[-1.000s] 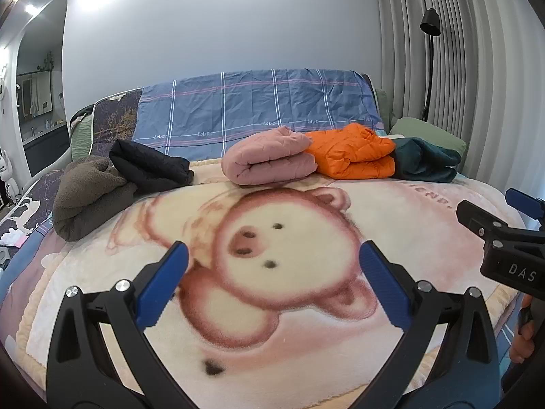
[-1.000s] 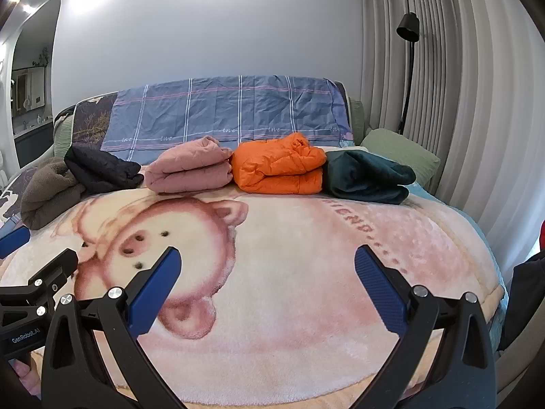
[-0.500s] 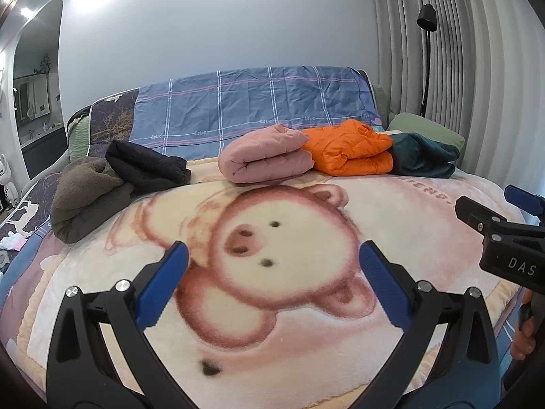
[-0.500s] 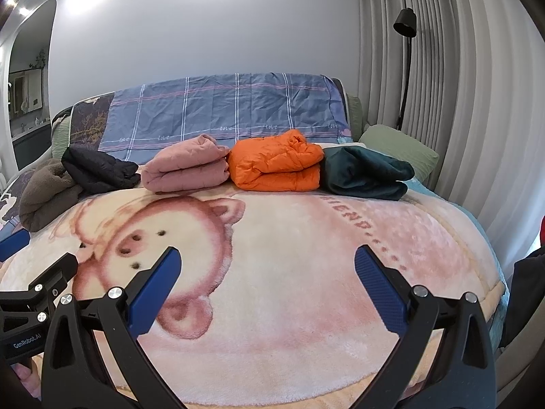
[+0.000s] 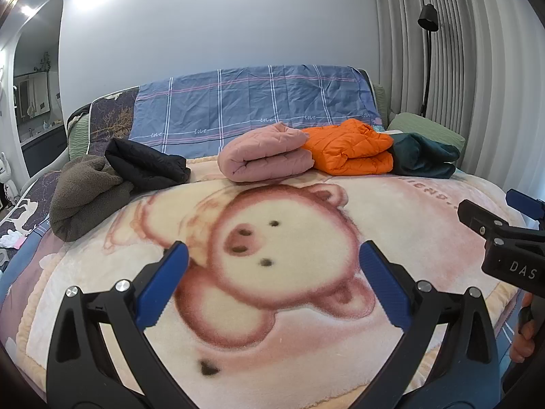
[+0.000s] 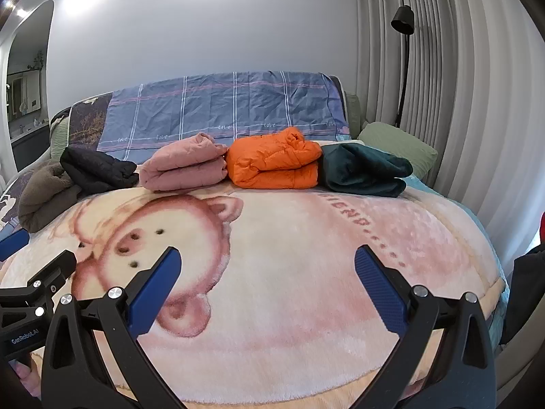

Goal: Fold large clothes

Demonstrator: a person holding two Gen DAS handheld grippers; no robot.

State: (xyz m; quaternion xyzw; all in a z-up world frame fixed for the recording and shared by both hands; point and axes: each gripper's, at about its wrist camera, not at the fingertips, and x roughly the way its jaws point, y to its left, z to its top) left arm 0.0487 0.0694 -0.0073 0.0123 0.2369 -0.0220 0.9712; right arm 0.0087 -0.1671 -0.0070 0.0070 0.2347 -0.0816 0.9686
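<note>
Clothes, three folded bundles including the orange jacket (image 6: pixel 274 162) at the bed's far end, are sitting untouched while both grippers, left gripper (image 5: pixel 272 284) and right gripper (image 6: pixel 267 281), jaws released and empty, are barely drifting, suggesting a pause before the unfolded grey fleece (image 5: pixel 87 194).

Room bright, even, soft. Strong white glare on the wall (image 5: pixel 204 17) at top, from overhead light just out of frame; small hot spots upper left in both views. Shadows faint: thin dark line under the folded pink jacket (image 6: pixel 184 167) and orange jacket (image 6: pixel 276 163). Heavy fisheye bend in both views: curtain (image 6: pixel 460 102) pleats and floor lamp (image 6: pixel 403 64) bow inward, black vignette fills corners. Mid-bed sharp; pig blanket (image 5: pixel 272 238) print soft and fuzzy near my lens. My left claw (image 5: pixel 272 286) and right claw (image 6: pixel 267 283) pads read clearly, slight softness at bottom edge.
</note>
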